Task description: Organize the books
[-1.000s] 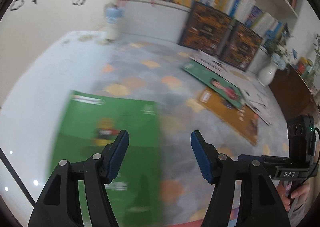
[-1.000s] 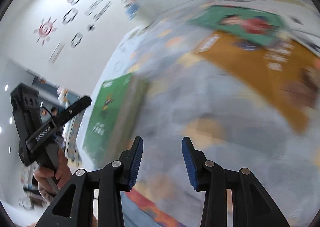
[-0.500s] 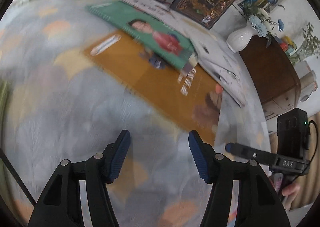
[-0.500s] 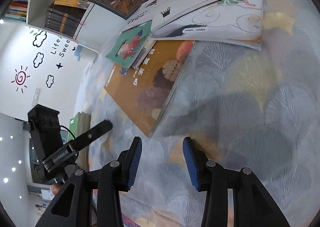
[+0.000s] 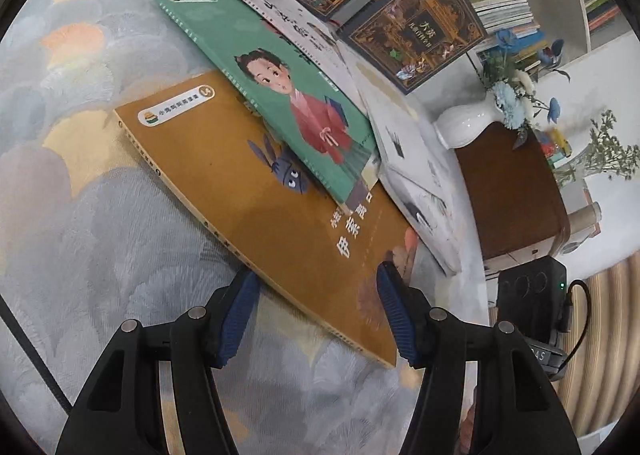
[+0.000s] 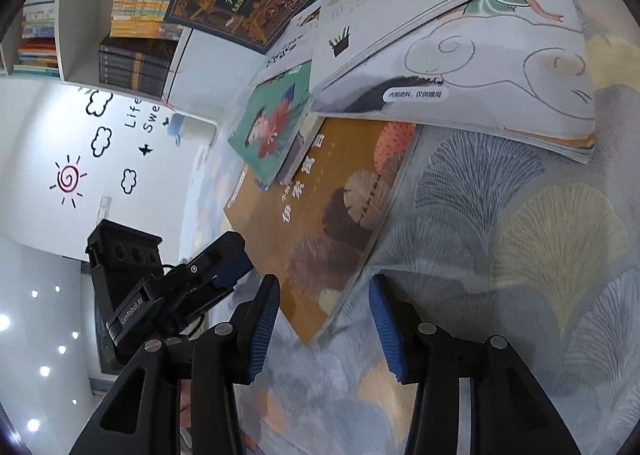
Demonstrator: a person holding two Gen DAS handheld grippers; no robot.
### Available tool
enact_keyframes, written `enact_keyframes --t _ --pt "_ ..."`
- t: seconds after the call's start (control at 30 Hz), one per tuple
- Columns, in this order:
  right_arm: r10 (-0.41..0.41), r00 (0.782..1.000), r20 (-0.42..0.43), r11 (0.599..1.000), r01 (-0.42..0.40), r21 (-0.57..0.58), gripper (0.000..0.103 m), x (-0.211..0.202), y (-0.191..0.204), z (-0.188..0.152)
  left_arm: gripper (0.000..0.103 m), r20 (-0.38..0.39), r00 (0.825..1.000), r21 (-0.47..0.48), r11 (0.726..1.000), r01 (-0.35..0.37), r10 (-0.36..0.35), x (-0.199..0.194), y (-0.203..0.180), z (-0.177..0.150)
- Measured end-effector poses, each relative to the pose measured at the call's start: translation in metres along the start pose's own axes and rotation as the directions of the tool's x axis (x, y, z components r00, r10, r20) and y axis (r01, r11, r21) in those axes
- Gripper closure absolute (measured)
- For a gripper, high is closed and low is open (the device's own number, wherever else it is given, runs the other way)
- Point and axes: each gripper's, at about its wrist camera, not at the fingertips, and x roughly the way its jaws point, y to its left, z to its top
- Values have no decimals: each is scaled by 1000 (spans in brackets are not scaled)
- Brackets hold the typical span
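"GenRobot.AI" is printed on the left gripper [image 6: 224,275]; "Life" and "Swe" are lettered on the wall [image 6: 40,127], at ten o'clock; "大英" is printed on a dark book [image 5: 416,27].

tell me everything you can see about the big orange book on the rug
The orange book is a large, thin paperback with a mustard-orange cover, lying flat and closed on the patterned rug. Its cover shows a white label near one corner, a small grey donkey-like figure, pale Chinese title characters and fan-shaped leaves near the other end. The green book overlaps its far side, and a white book covers one corner. Both open hand-held grippers, left and right, hover at its near edge, with no visible contact.
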Motion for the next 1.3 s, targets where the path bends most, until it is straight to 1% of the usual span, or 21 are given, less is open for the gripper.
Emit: enact_keyframes --t 0.07,0.17,0.2,0.3,0.37,0.4,0.43,0.47,0.53,0.63,0.7,0.8,0.93,0.97,1.0,1.07,1.1,1.13,1.2,1.23,1.3 --pt "-4 1000 16 1000 4 -10 58 3 4 2 46 6 1000 -14 999 29 -29 -1 2 1" --pt "-7 999 52 1000 7 -9 58 6 6 4 46 -5 991 -55 990 130 -130 0 7 5" --pt "-3 997 74 1000 4 -3 58 6 6 4 46 -8 991 -58 989 136 -137 1 8 5" --pt "6 990 137 1000 -7 10 61 7 4 6 46 -21 993 -37 993 114 -115 4 5 5" --pt "-4 984 176 999 -3 42 75 7 -1 7 47 -27 994 -27 994 103 -104 4 2 5" --pt "-7 981 193 998 -5 58 79 7 -4 7 47 -30 995 -25 995 98 -99 5 2 5" --pt "-8 976 216 997 -10 82 85 7 -8 7 49 -31 995 -25 995 92 -93 5 2 4" --pt "-3 974 226 995 -19 95 87 6 -10 8 49 -34 996 -24 996 84 -85 5 2 4" --pt "-9 970 241 994 -17 105 87 5 -10 7 52 -37 997 -20 998 60 -61 4 2 3" --pt "-57 962 268 995 32 95 87 4 -1 -1 52 -48 999 -22 1000 16 -17 -2 2 0" --pt "-69 962 265 995 47 88 87 7 7 -10 52 -54 998 -10 1000 -29 29 -11 2 -6" --pt "-28 966 256 993 -2 115 89 12 15 -36 52 -49 994 19 995 -95 95 -26 4 -17" --pt "-5 967 254 996 -18 89 93 16 36 -88 52 -46 992 20 993 -117 118 -46 13 -38" --pt "7 968 252 997 -25 69 96 17 43 -102 52 -48 991 24 992 -123 124 -52 16 -44" --pt "27 967 253 998 -40 46 96 16 52 -117 52 -49 990 28 991 -128 129 -56 18 -50" --pt "33 965 261 999 -35 2 96 12 67 -140 52 -46 990 32 991 -131 132 -65 22 -62" --pt "30 969 246 999 -23 -34 96 12 75 -149 52 -42 991 28 991 -128 129 -71 26 -67" --pt "19 975 222 998 -4 -66 96 12 82 -155 52 -39 991 25 992 -127 127 -74 27 -70" --pt "5 978 211 994 17 -105 94 8 87 -158 52 -31 991 25 992 -126 127 -79 30 -72" --pt "-12 975 223 993 38 -111 92 4 86 -156 52 -21 991 30 991 -132 132 -80 30 -70" --pt "-68 965 252 988 99 -115 75 -5 82 -140 52 -3 988 43 988 -151 152 -79 28 -67"
